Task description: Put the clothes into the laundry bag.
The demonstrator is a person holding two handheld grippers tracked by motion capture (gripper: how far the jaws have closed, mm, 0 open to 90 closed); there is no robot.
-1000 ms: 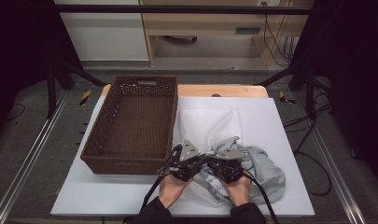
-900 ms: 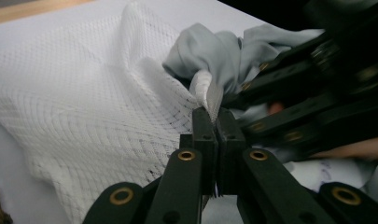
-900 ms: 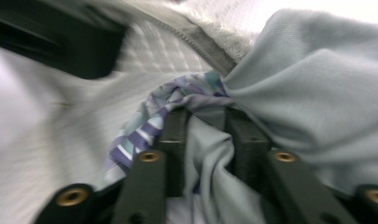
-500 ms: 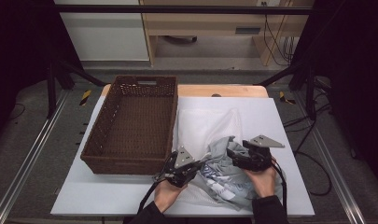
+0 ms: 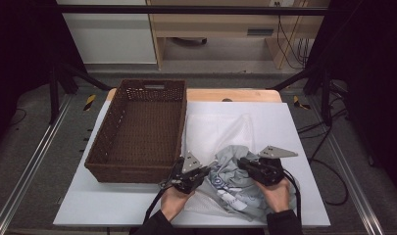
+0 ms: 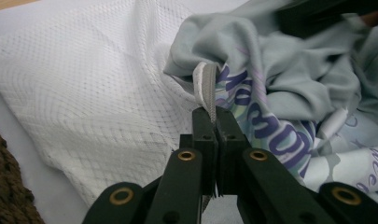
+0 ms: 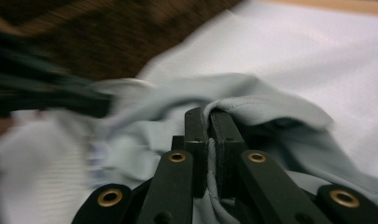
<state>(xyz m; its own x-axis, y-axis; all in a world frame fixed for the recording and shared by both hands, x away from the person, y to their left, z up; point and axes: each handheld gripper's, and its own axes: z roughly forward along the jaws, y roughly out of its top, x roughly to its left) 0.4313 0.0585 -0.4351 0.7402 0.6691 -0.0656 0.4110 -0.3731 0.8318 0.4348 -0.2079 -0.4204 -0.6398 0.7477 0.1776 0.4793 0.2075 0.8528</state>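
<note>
Both claws of mine are clamped on cloth. Left gripper [image 5: 202, 171] pinches the white hem of the mesh bag [image 6: 74, 88] between shut jaws, just beside the basket [image 5: 137, 132], and has hardly shifted since a second ago. Right gripper [image 5: 244, 162] has swung out to the right and lifted; its jaws have just been closing, and now they squeeze a fold of the grey shirt [image 7: 252, 102]. That shirt [image 5: 235, 188] lies bunched on the white sheet [image 5: 294, 127] between my hands, more spread than before.
</note>
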